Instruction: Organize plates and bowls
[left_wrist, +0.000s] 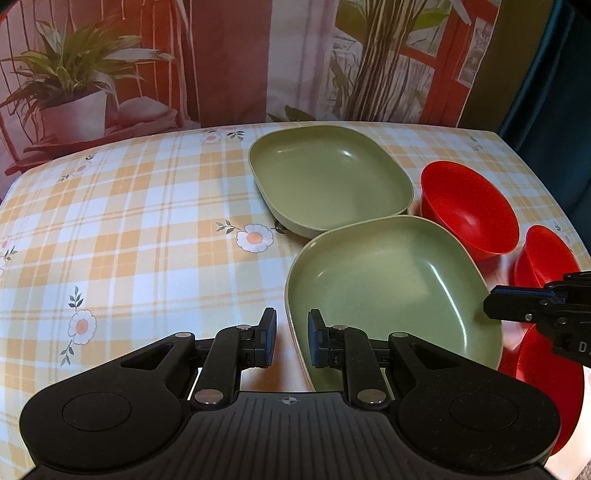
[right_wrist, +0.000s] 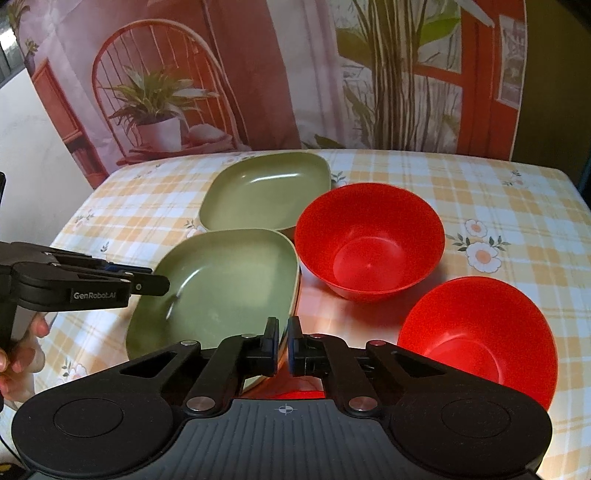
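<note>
Two green square plates lie on the checked tablecloth, a near plate (left_wrist: 391, 291) (right_wrist: 221, 291) and a far plate (left_wrist: 328, 177) (right_wrist: 269, 192). My left gripper (left_wrist: 291, 343) (right_wrist: 147, 284) is open, its fingers astride the near plate's left rim. My right gripper (right_wrist: 283, 347) (left_wrist: 495, 306) is shut on the near plate's right rim. Red bowls stand to the right: a far bowl (left_wrist: 469, 210) (right_wrist: 369, 240) and a nearer one (right_wrist: 480, 336) (left_wrist: 546, 258). A third red bowl (left_wrist: 546, 384) shows low in the left wrist view.
The table (left_wrist: 129, 240) has a yellow checked cloth with daisies. A printed backdrop (right_wrist: 295, 74) with a plant and chair hangs behind its far edge. The table's right edge (right_wrist: 569, 184) lies beyond the bowls.
</note>
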